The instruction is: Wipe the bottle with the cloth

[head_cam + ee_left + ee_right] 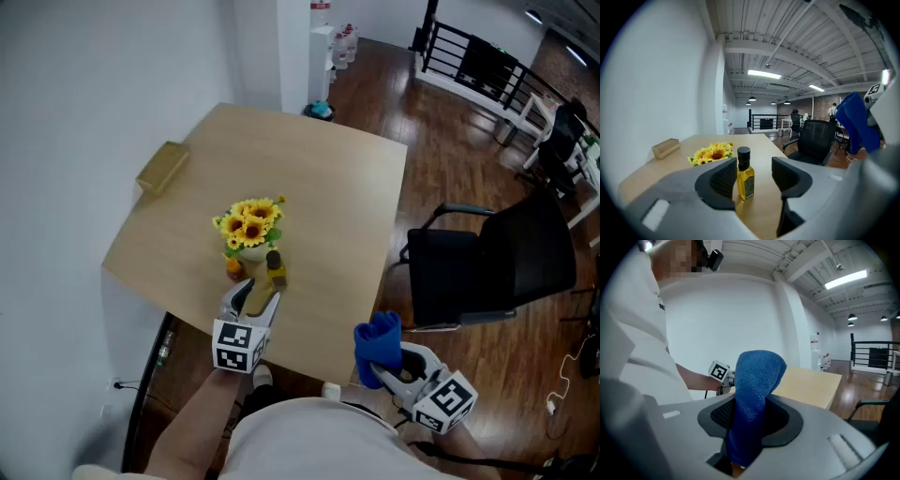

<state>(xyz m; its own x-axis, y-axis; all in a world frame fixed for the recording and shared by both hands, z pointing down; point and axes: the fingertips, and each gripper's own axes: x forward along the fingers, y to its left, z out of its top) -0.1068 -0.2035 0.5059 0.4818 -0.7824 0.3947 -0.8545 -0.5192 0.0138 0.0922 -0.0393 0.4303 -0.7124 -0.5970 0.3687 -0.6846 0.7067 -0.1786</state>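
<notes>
Right now I am holding my left hand-held gripper (756, 176) with its jaws wide apart, aiming it at the small glass bottle of yellow oil with a black cap (745, 180). The bottle is standing upright on the pale wooden table (328, 187), just ahead of the gap and beside the bunch of yellow sunflowers (251, 220); no pad is pressing it. My right hand-held gripper (750, 416) is clamping the blue terry cloth (757, 380) off the table's near edge, farther away. Since the bottle's long axis is vertical, I judge a sideways grasp by the nearer left suits best.
</notes>
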